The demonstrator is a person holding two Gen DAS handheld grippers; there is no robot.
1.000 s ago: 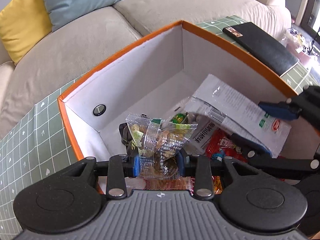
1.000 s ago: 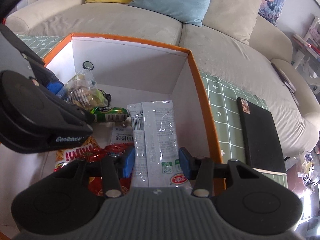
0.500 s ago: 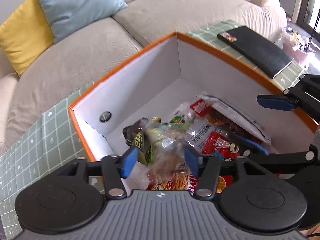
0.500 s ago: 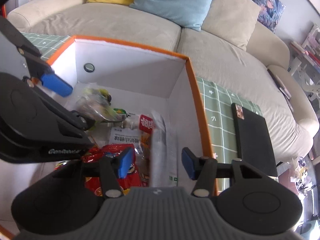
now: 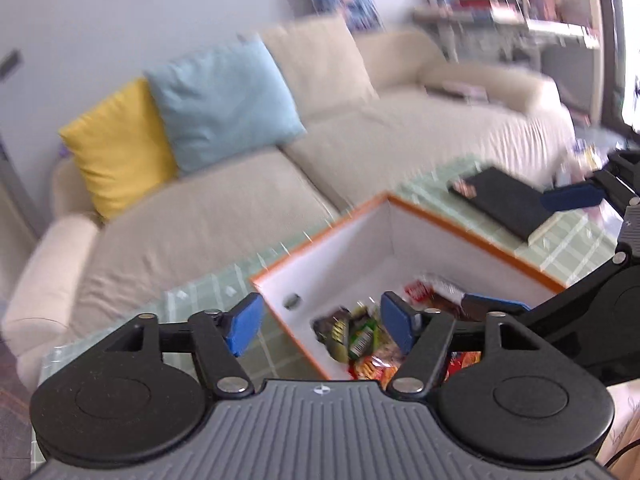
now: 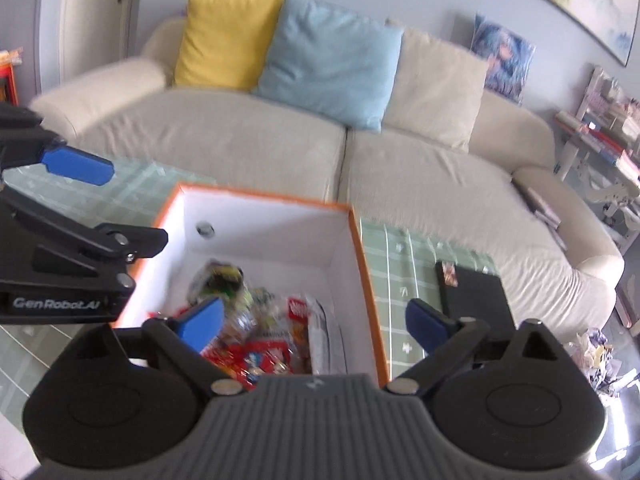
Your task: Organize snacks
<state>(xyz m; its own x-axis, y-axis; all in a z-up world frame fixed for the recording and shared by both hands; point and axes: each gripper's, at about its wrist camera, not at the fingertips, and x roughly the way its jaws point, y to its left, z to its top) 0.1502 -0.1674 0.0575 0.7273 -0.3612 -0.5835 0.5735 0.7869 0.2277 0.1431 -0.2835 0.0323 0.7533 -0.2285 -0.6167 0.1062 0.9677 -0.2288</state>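
Two drops just happened at pretty much the same time. A second ago the left tool (image 5: 322,324) was pinching a clear crinkly packet of mixed nuts and the right tool (image 6: 316,322) had a long white plastic-wrapped snack pack. Now both are empty, jaws spread wide and still opening, nothing between the blue pads, and both have lifted back up out of the box. So those two items count as sorted, and my guess is the hands go looking for whatever's left outside it.

The pile of crinkly foil and plastic snack packets (image 6: 256,332) sits on the floor of the orange-rimmed white cardboard box (image 6: 356,264), straight below the tools at about 6 o'clock. It's mostly shiny red wrappers, a green-and-yellow one, and the white pack lying flat along the 3 o'clock wall. Motion blur makes the labels unreadable.

The box walls are smooth matte card with a small round metal eyelet (image 6: 205,229) in the far wall. It sits on a tabletop with a pale green grid-pattern cloth (image 6: 404,268). At 3 o'clock lies a flat black rectangular notebook-like thing (image 6: 476,300). Further back at 12 o'clock is a cream fabric sofa (image 6: 248,136) with soft square yellow (image 6: 224,40) and light blue (image 6: 328,56) cushions.
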